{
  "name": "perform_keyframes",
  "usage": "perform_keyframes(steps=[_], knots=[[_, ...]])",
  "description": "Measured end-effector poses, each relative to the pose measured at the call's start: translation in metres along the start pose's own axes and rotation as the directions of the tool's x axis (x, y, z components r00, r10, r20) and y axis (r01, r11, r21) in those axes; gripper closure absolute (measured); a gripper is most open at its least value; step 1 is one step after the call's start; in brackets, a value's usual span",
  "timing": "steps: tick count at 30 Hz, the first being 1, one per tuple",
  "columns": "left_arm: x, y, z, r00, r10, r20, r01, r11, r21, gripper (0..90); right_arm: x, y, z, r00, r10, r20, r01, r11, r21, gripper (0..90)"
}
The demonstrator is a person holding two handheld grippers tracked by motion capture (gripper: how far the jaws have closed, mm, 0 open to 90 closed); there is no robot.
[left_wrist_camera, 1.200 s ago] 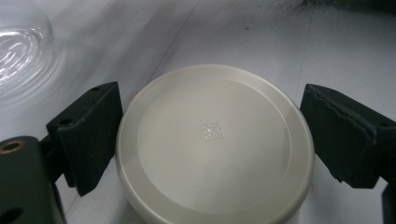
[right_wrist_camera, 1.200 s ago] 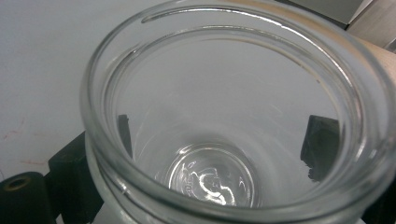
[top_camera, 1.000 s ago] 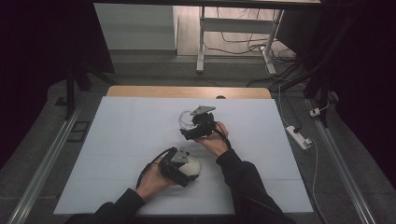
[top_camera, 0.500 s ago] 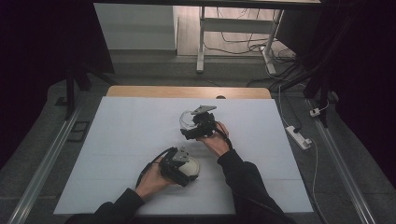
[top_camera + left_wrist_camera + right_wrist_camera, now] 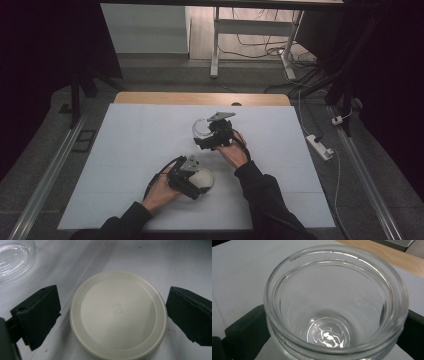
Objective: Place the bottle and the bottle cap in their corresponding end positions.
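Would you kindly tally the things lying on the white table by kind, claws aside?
Clear glass jar: 1
Cream round lid: 1
Total: 2

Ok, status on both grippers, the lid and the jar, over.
Left gripper open, jaws astride cream lid, not touching. Right gripper shut on glass jar, jar empty. Nothing in the way.

One overhead camera, two close claw-mounted cameras.
The high view looks forward and down over the whole worktop [image 5: 125,150]; each claw view sits close, one above the cream lid [image 5: 118,313], one over the glass jar [image 5: 335,305], both also in the high view.
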State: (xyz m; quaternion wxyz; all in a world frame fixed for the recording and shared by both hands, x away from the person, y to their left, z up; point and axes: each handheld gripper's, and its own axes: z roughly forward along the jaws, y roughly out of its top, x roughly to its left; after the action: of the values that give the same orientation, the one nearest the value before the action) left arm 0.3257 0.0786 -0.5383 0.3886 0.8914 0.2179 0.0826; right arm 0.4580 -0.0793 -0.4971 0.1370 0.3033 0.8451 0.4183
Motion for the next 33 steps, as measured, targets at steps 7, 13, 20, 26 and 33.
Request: perform_keyframes(steps=[7, 13, 20, 26, 33], knots=[[0.001, -0.003, -0.007, 0.9989, -0.046, 0.01, 0.046, 0.9989, -0.005, 0.0, 0.002, -0.004, -0.004, 0.9999, -0.014, 0.001, 0.014, 1.0, 0.026, 0.0], [0.003, -0.009, -0.019, 0.9961, -0.086, 0.019, 0.086, 0.9962, -0.013, 0.0, 0.004, -0.008, -0.011, 0.9999, -0.012, 0.006, 0.012, 1.0, 0.024, 0.0], [0.008, -0.014, -0.029, 0.9923, -0.122, 0.024, 0.122, 0.9922, -0.022, 0.0, 0.009, -0.016, -0.018, 1.0, -0.004, 0.008, 0.004, 0.999, 0.042, 0.0], [0.012, -0.017, -0.038, 0.9898, -0.141, 0.024, 0.141, 0.9896, -0.026, 0.0, 0.011, -0.02, -0.024, 0.9999, 0.0, -0.011, 0.001, 0.998, 0.056, 0.0], [0.015, -0.021, -0.046, 0.9908, -0.134, 0.021, 0.134, 0.9908, -0.015, 0.0, 0.016, -0.027, -0.027, 0.9998, 0.001, -0.022, 0.001, 0.997, 0.081, 0.0]])
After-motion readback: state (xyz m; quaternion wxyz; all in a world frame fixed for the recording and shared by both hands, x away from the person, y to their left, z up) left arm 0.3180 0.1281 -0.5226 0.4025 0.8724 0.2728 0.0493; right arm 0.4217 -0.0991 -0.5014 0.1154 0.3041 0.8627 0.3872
